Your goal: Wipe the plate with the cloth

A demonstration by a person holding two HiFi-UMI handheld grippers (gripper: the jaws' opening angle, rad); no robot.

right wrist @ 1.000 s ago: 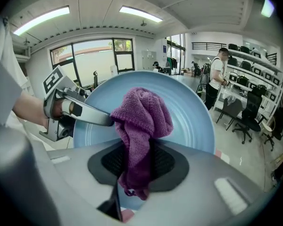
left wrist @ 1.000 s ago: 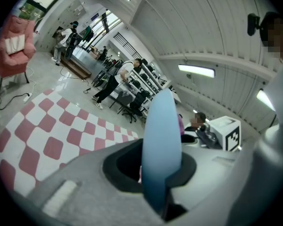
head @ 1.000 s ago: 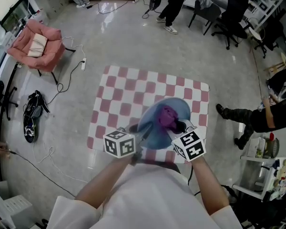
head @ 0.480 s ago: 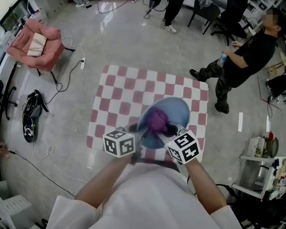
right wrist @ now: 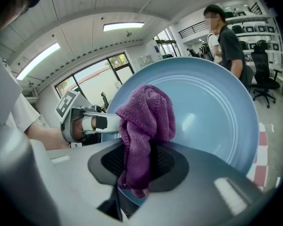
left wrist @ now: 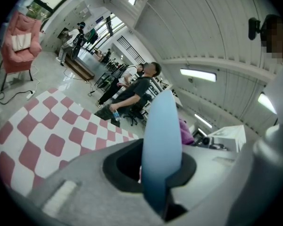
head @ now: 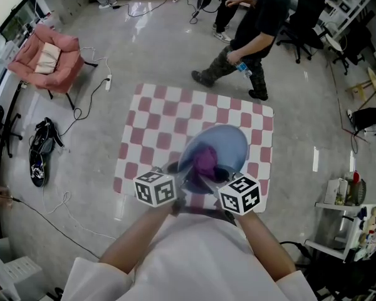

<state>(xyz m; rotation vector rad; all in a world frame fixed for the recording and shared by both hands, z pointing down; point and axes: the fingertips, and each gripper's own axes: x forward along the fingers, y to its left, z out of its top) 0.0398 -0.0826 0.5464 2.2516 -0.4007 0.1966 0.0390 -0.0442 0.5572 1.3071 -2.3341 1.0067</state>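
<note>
- Clamped in left gripper [left wrist: 161, 182]: rim of blue plate [left wrist: 162, 131], held tilted above checkered tabletop [head: 169, 118].
- Pinched in right gripper [right wrist: 134, 173]: purple cloth [right wrist: 148, 119], bunched against plate face.

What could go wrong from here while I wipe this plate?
The left gripper pinches the blue plate only by its rim, above the checkered surface; a hard push from the purple cloth might lever it loose and drop it. The cloth sits bunched in the right gripper, so it may slip out or miss areas.
</note>
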